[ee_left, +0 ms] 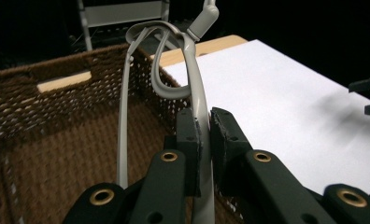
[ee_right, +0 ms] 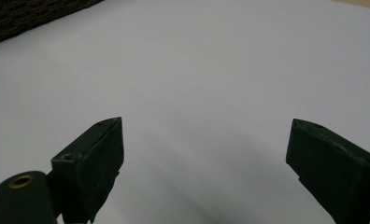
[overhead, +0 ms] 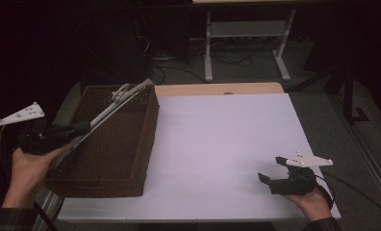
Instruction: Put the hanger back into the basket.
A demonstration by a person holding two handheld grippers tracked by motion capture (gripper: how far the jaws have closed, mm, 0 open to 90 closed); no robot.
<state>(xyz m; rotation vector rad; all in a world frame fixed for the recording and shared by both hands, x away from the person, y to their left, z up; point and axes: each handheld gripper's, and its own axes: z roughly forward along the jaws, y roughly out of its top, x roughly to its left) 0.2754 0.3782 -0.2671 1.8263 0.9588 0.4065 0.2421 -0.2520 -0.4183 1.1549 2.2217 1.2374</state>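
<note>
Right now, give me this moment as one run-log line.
left gripper: shut on hanger | hanger: over basket | right gripper: jaws open, empty, above white table

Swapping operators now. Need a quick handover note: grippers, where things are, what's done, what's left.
Left gripper: shut on the grey hanger, pinching one arm of it, held above the basket.
Right gripper: open, holds nothing, low over the white sheet at the near right.
Hanger: in the air, tilted, its hook end over the basket's far rim; nothing visible inside the basket.
Done: hanger is gripped and brought over the basket.
Left: most likely lower it into the basket and release; right gripper can stay put.
</note>
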